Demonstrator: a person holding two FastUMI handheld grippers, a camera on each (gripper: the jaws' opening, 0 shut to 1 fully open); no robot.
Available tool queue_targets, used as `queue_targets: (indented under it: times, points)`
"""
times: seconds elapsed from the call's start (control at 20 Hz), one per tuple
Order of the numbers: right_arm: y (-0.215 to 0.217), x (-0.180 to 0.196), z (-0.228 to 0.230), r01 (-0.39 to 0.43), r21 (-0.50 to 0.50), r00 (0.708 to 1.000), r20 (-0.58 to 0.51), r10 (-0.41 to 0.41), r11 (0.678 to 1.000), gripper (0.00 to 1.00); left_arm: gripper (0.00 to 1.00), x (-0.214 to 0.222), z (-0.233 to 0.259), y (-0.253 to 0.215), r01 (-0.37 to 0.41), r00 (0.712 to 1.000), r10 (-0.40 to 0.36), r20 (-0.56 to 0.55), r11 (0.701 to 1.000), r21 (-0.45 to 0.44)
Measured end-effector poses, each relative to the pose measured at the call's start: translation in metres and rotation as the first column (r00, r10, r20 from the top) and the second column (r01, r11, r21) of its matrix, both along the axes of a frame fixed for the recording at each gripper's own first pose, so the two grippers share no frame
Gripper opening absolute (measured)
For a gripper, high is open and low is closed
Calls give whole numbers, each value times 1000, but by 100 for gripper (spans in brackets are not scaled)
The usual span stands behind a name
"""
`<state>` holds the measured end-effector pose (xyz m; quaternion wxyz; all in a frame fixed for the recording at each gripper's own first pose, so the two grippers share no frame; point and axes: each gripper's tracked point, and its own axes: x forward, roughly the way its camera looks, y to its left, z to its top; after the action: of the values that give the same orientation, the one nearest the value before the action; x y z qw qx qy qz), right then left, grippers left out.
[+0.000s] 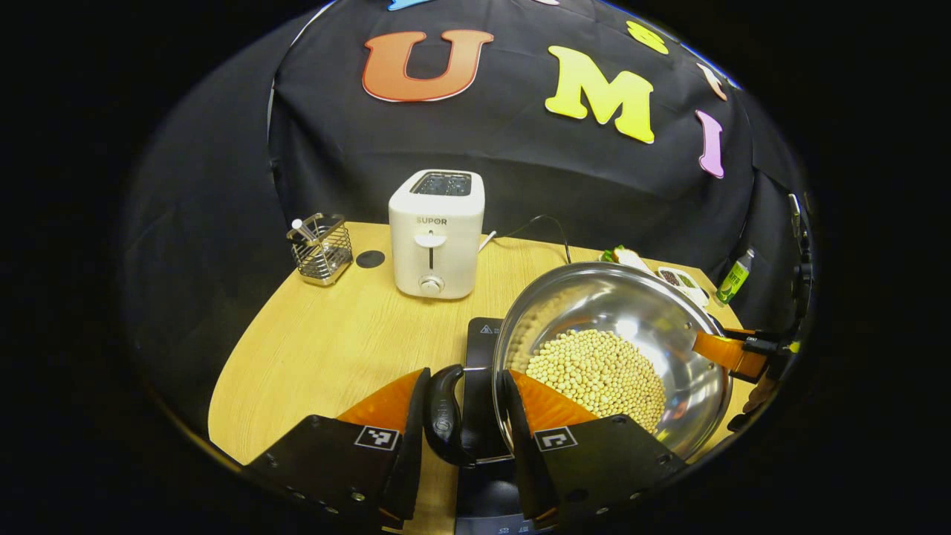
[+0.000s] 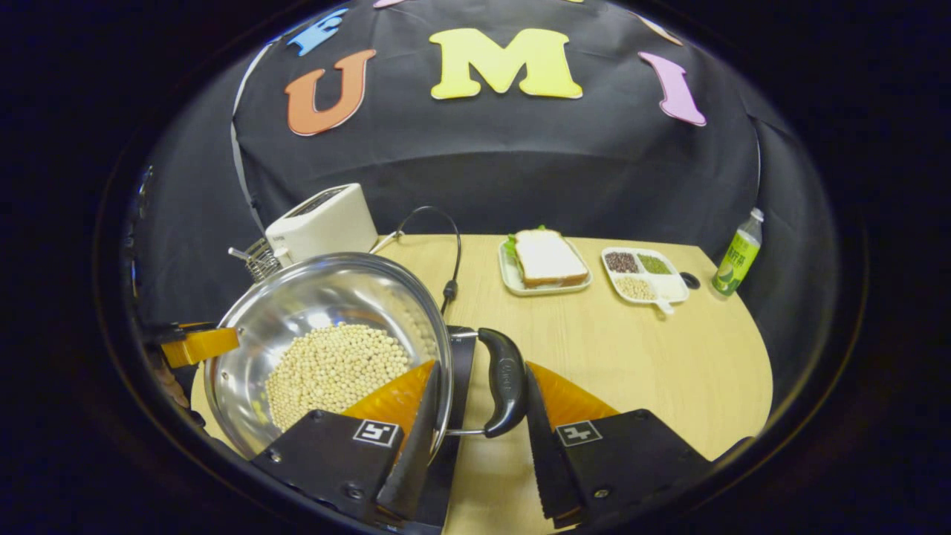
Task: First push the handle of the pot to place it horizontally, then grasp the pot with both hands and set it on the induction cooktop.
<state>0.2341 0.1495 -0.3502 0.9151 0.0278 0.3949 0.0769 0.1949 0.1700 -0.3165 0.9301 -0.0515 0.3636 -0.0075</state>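
Black cloth wall behind a wood-grain table (image 2: 654, 371).

Landmark is the steel pot (image 2: 327, 327): full of pale beans (image 2: 334, 371), sitting partly over the dark induction cooktop (image 1: 483, 349). Whether it rests flat on the cooktop or is lifted, cannot tell.

Behind the pot: white toaster (image 1: 437, 234), cord trailing toward the pot. Behind the toaster's far side from the pot: wire utensil caddy (image 1: 321, 249).

Off the pot's right-handle side: plate with a sandwich (image 2: 548, 258), then a divided tray of grains (image 2: 645, 273), then a green bottle (image 2: 737, 256) at the table edge.

Left gripper (image 1: 466, 416): jaws spread around the pot's black left handle (image 1: 444, 412), one jaw outside it, one over the rim; a gap shows on each side, so no pinch.

Right gripper (image 2: 481, 409): jaws spread the same way around the black right handle (image 2: 505, 390); one jaw sits close against it, firm contact cannot be confirmed.

Both handles lie horizontal at the rim.
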Motion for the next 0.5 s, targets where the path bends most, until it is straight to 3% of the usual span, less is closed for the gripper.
queue_targets:
  times: [0.15,0.2,0.25,0.3,0.35,0.4,0.5]
  points:
    - [4,-1,-4,0,20,1000,2,0,1000,63,51,2,-1,4,-2,1000,2,16,1000,-3]
    - [3,-1,-6,0,19,1000,3,-1,1000,62,60,2,-2,4,5,1000,-5,19,1000,3]
    - [3,-2,-5,2,23,1000,8,-2,1000,62,42,3,-1,5,8,1000,-8,30,1000,11]
    - [3,-1,-5,0,28,1000,13,0,1000,63,54,2,-2,5,7,999,-8,34,1000,17]
    - [3,0,-6,-5,33,1000,19,4,999,63,46,3,-1,5,2,999,-3,43,1000,17]
    - [2,0,-6,-8,38,1000,27,7,999,65,59,4,2,5,-8,998,7,56,1000,9]
    - [-1,-1,-8,-16,38,999,36,14,999,69,61,7,8,6,-24,996,24,83,1000,4]
